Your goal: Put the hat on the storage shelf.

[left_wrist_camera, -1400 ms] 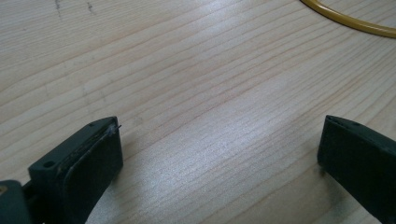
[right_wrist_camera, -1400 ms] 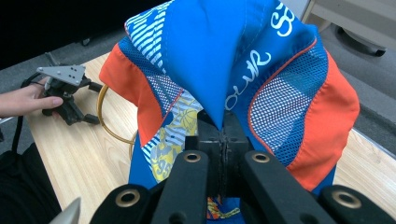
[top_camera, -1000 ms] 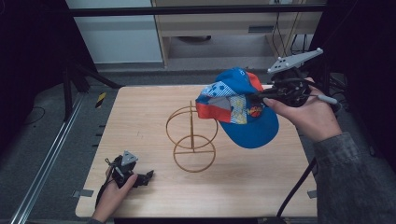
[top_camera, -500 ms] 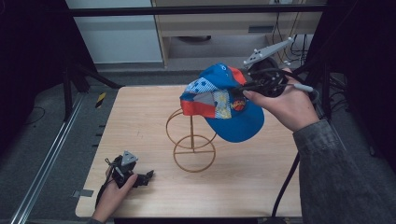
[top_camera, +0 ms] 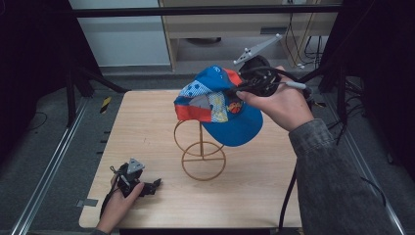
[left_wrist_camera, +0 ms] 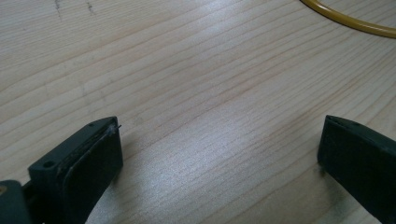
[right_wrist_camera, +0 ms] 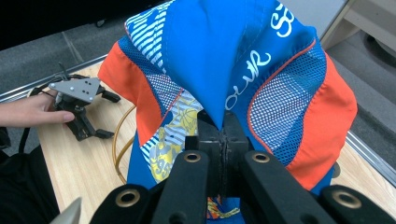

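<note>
A blue and orange cap [top_camera: 215,105] with white lettering hangs in the air above a yellow wire stand [top_camera: 201,151] at the table's middle. My right gripper [top_camera: 239,91] is shut on the cap's fabric; in the right gripper view the cap [right_wrist_camera: 233,70] drapes over the closed jaws [right_wrist_camera: 223,140]. My left gripper [top_camera: 149,187] rests on the table near the front left corner, held by a hand. Its jaws stand open over bare wood [left_wrist_camera: 219,140], with nothing between them. A curve of the yellow wire stand [left_wrist_camera: 345,21] shows at the top right of the left gripper view.
The wooden table [top_camera: 142,127] has dark floor around it, with metal rails [top_camera: 54,161] along its left side. A cabinet [top_camera: 220,24] stands behind the table. The right forearm's sleeve [top_camera: 333,181] crosses the table's right front corner.
My right gripper has carried the cap to the left and slightly up, bringing it over the wire stand. The left gripper has stayed in place.
</note>
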Demonstrator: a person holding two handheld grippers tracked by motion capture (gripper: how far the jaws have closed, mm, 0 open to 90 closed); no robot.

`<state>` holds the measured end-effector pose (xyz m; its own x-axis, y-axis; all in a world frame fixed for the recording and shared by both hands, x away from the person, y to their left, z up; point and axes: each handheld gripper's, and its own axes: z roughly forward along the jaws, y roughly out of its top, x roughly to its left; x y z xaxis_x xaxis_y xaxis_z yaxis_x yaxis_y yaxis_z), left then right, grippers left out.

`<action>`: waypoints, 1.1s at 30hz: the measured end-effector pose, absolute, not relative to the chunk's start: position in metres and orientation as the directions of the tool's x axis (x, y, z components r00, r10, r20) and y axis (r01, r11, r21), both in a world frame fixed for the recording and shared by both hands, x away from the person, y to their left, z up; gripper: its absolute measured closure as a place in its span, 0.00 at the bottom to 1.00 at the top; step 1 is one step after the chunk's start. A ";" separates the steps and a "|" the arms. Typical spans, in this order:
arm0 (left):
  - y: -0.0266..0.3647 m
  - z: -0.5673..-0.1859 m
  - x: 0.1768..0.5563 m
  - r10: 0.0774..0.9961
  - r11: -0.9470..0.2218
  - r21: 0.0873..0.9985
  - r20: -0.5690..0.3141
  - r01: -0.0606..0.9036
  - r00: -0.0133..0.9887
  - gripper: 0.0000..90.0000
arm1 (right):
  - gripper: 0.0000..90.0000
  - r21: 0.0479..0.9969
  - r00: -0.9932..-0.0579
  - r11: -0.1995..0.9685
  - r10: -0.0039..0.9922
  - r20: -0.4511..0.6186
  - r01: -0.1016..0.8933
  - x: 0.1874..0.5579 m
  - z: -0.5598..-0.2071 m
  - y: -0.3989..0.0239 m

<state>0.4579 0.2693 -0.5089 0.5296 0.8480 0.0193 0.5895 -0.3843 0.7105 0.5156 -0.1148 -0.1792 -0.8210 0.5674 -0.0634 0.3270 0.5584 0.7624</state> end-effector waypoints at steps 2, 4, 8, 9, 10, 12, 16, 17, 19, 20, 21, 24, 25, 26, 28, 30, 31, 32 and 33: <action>0.269 -0.509 0.458 0.848 -0.384 0.710 0.019 0.589 0.530 0.00 | 1.00 0.762 -0.823 0.561 0.564 -0.065 0.324 0.516 -0.179 -0.113; 0.269 -0.509 0.458 0.848 -0.385 0.710 0.020 0.589 0.530 0.00 | 1.00 0.759 -0.824 0.563 0.563 -0.064 0.326 0.517 -0.178 -0.110; 0.269 -0.509 0.458 0.848 -0.384 0.710 0.020 0.589 0.529 0.00 | 1.00 0.754 -0.827 0.570 0.559 -0.066 0.325 0.520 -0.179 -0.105; 0.269 -0.509 0.458 0.848 -0.384 0.711 0.020 0.589 0.529 0.00 | 1.00 0.753 -0.829 0.573 0.555 -0.065 0.324 0.520 -0.180 -0.100; 0.269 -0.509 0.458 0.848 -0.384 0.711 0.020 0.589 0.529 0.00 | 1.00 0.753 -0.829 0.573 0.555 -0.065 0.324 0.520 -0.180 -0.100; 0.269 -0.509 0.458 0.847 -0.387 0.709 0.022 0.589 0.531 0.00 | 1.00 0.749 -0.834 0.579 0.548 -0.067 0.321 0.521 -0.180 -0.095; 0.269 -0.509 0.458 0.848 -0.386 0.711 0.021 0.589 0.530 0.00 | 1.00 0.744 -0.838 0.586 0.542 -0.068 0.319 0.522 -0.182 -0.089; 0.269 -0.509 0.458 0.848 -0.386 0.711 0.021 0.589 0.530 0.00 | 1.00 0.744 -0.839 0.588 0.540 -0.069 0.317 0.522 -0.182 -0.088; 0.269 -0.509 0.458 0.847 -0.388 0.709 0.023 0.589 0.531 0.00 | 1.00 0.742 -0.840 0.590 0.539 -0.068 0.318 0.523 -0.182 -0.086; 0.269 -0.509 0.458 0.848 -0.386 0.710 0.022 0.589 0.530 0.00 | 1.00 0.741 -0.839 0.591 0.539 -0.068 0.319 0.523 -0.183 -0.085; 0.269 -0.509 0.458 0.847 -0.388 0.709 0.023 0.589 0.531 0.00 | 1.00 0.741 -0.841 0.592 0.537 -0.068 0.318 0.523 -0.183 -0.084; 0.269 -0.509 0.458 0.848 -0.386 0.710 0.021 0.589 0.530 0.00 | 1.00 0.736 -0.841 0.595 0.537 -0.065 0.323 0.525 -0.186 -0.082; 0.269 -0.509 0.458 0.848 -0.386 0.710 0.021 0.589 0.530 0.00 | 1.00 0.735 -0.841 0.596 0.538 -0.066 0.324 0.526 -0.187 -0.082; 0.269 -0.509 0.458 0.847 -0.388 0.709 0.023 0.589 0.531 0.00 | 1.00 0.734 -0.841 0.596 0.537 -0.065 0.324 0.526 -0.188 -0.081; 0.269 -0.509 0.458 0.848 -0.386 0.710 0.021 0.589 0.530 0.00 | 1.00 0.731 -0.842 0.598 0.536 -0.061 0.328 0.527 -0.190 -0.080; 0.269 -0.509 0.458 0.848 -0.386 0.710 0.021 0.589 0.530 0.00 | 1.00 0.730 -0.844 0.601 0.533 -0.061 0.327 0.527 -0.191 -0.078; 0.269 -0.509 0.458 0.848 -0.386 0.711 0.022 0.588 0.530 0.00 | 1.00 0.730 -0.844 0.600 0.532 -0.061 0.326 0.527 -0.192 -0.077; 0.269 -0.509 0.458 0.848 -0.386 0.711 0.021 0.589 0.530 0.00 | 1.00 0.729 -0.845 0.602 0.531 -0.061 0.326 0.527 -0.192 -0.076; 0.269 -0.509 0.458 0.847 -0.388 0.709 0.023 0.588 0.531 0.00 | 1.00 0.728 -0.846 0.604 0.530 -0.061 0.326 0.527 -0.193 -0.076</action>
